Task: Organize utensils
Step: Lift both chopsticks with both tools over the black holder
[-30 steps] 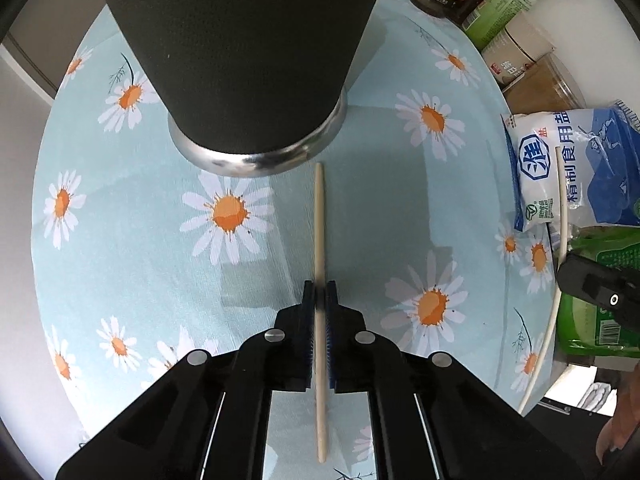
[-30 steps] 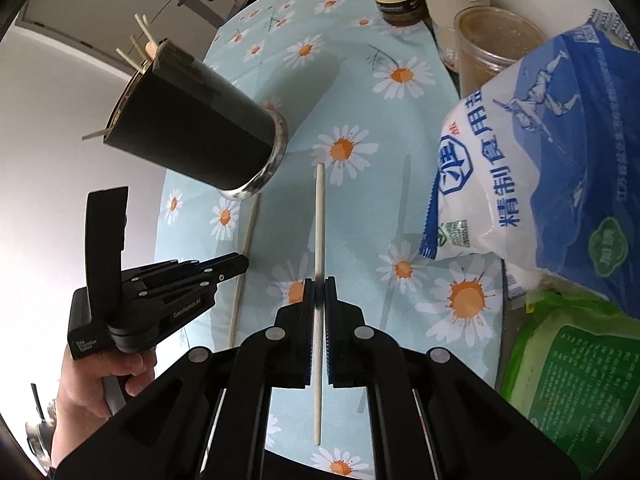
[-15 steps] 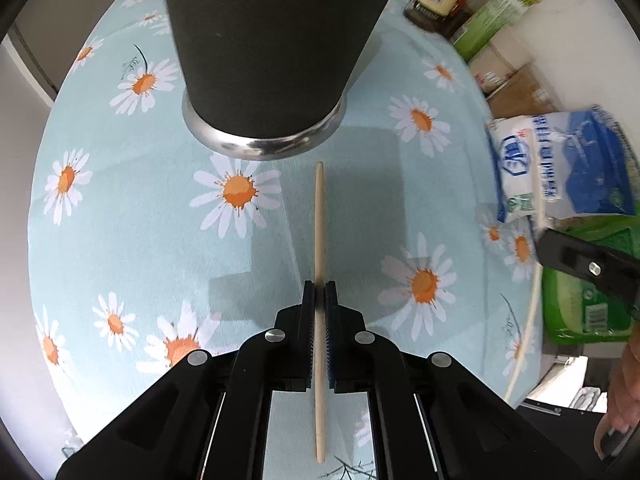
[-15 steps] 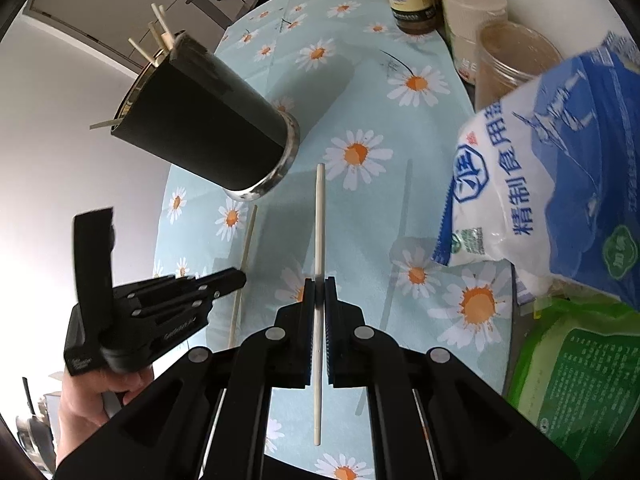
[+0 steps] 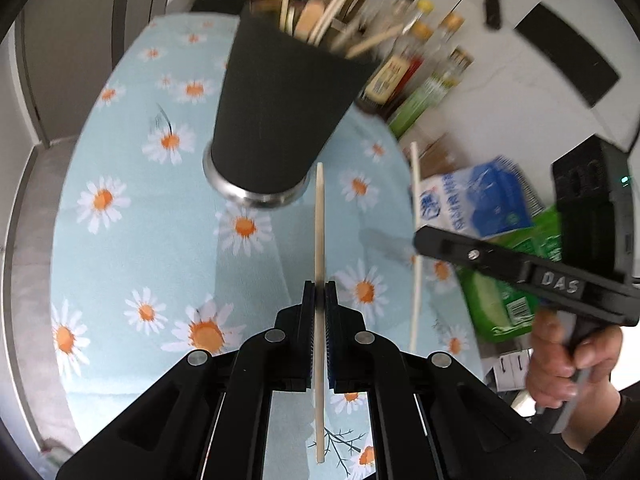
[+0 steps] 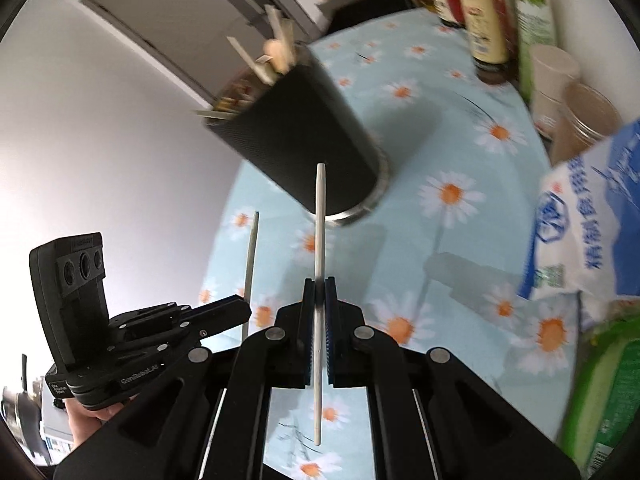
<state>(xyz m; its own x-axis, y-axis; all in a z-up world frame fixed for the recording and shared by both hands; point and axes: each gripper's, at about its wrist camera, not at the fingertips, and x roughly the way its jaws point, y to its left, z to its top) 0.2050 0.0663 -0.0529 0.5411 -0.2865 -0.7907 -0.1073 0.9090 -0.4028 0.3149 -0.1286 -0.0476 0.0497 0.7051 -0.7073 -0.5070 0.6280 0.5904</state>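
Note:
A black utensil cup (image 5: 280,120) with a steel base stands on the daisy tablecloth (image 5: 132,208), holding several wooden utensils. My left gripper (image 5: 319,292) is shut on a wooden chopstick (image 5: 319,224), held above the table with its tip beside the cup's base. My right gripper (image 6: 319,292) is shut on a white chopstick (image 6: 320,216), its tip in front of the cup (image 6: 300,140). The right gripper also shows in the left wrist view (image 5: 418,240), and the left gripper in the right wrist view (image 6: 246,314).
Sauce bottles (image 5: 400,76) and jars (image 6: 584,120) line the back edge by the wall. A blue and white salt bag (image 6: 592,220) and a green packet (image 6: 612,392) lie on the right side of the table.
Both grippers have lifted and tilted up with their chopsticks. The cup's rim and the utensils in it have come into the left wrist view. Both views are blurred by motion.

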